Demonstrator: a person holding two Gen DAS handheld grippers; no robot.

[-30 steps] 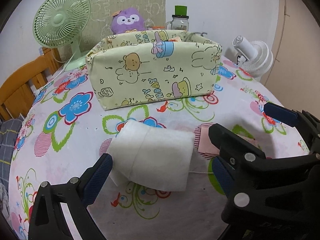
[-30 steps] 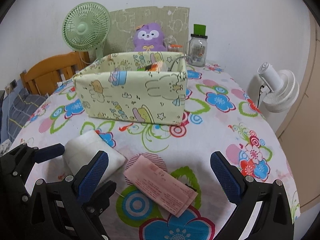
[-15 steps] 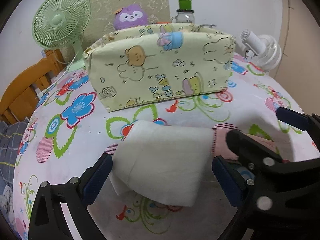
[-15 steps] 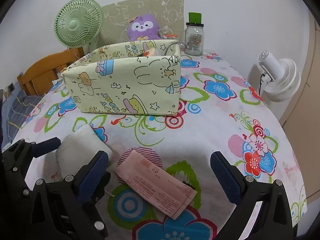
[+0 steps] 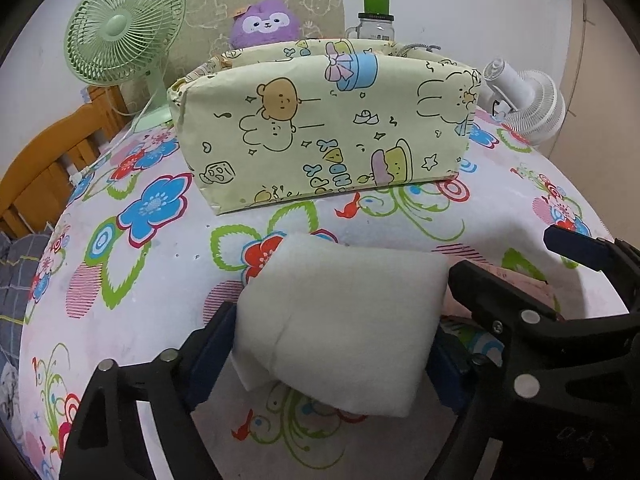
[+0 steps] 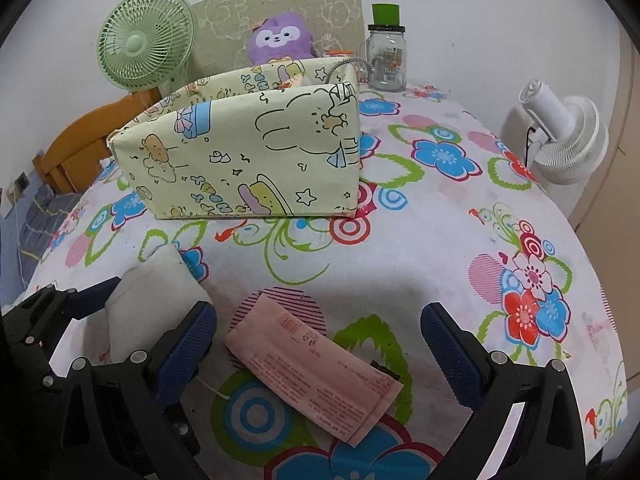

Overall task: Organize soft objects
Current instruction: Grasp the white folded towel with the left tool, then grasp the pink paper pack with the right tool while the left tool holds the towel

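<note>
A folded white soft pad [image 5: 340,320] lies on the flowered tablecloth between the fingers of my left gripper [image 5: 328,352], which press on both its sides. The pad also shows in the right wrist view [image 6: 152,300], held by the left gripper [image 6: 100,312]. A pale green fabric storage box [image 5: 320,128] with cartoon prints stands open behind it, also in the right wrist view [image 6: 248,148]. My right gripper [image 6: 320,344] is open and empty above a pink packet [image 6: 316,372] lying flat on the cloth.
A green desk fan [image 5: 120,36], a purple plush toy [image 5: 266,22] and a glass jar with a green lid [image 5: 376,20] stand behind the box. A white fan [image 5: 528,100] is off the table's right side. A wooden chair [image 5: 40,168] is at the left.
My left gripper has moved forward around the white pad and closed its fingers onto it. The right gripper has come a little closer to the box and stays open.
</note>
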